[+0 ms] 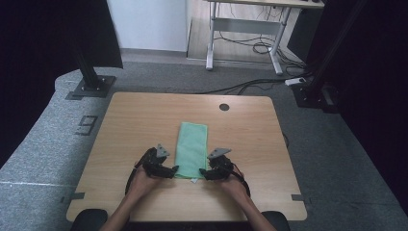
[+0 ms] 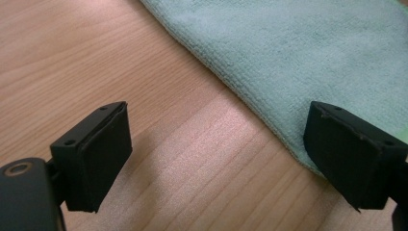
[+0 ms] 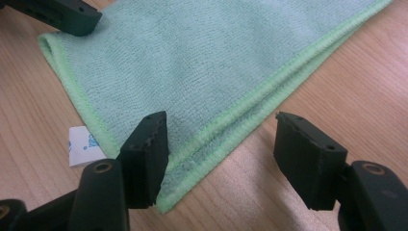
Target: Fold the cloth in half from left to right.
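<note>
Microfibre cloth (image 1: 191, 149), green and folded long, lies mid-bench (image 1: 144, 115). Left tongs (image 1: 174, 169) and right tongs (image 1: 202, 174) stand spread at its near corners, pinching nothing. Best to slide one pad under every layer at each corner before squeezing.

- The green cloth (image 2: 308, 53) is running off the top and right edges in the left gripper view.
- The white tag (image 3: 84, 146) is peeking out, its print too blurred to read.
</note>
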Tool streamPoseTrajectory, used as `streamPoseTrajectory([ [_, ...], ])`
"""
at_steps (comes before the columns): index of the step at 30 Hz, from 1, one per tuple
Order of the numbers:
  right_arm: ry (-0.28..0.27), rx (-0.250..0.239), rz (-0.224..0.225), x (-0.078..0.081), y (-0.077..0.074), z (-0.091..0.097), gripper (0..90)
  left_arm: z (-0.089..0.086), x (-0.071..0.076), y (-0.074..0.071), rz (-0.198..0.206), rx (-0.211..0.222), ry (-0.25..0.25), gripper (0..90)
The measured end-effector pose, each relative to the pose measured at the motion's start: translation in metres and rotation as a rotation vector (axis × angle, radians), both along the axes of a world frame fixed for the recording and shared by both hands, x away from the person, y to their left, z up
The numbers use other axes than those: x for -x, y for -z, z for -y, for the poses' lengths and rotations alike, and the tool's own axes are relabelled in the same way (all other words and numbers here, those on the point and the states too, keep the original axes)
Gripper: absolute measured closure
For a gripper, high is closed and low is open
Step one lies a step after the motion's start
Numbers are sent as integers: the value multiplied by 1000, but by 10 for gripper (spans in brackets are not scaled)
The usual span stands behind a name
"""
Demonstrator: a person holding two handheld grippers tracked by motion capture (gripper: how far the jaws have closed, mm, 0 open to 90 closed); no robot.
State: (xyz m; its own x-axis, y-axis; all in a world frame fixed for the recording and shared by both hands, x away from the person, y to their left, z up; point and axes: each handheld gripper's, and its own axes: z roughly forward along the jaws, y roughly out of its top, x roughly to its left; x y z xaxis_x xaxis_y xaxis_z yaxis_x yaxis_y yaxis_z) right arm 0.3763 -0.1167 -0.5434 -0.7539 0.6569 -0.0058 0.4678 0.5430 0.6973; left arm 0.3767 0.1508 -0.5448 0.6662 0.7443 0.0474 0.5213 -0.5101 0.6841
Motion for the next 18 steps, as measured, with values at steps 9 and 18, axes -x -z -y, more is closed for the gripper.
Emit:
streamPoseTrajectory([
  [9, -8, 2, 15, 5, -7, 2, 321, -4, 10, -20, 17, 62, 20, 130],
  [18, -4, -12, 43, 13, -21, 21, 197, -20, 29, -20, -10, 39, 43, 76],
])
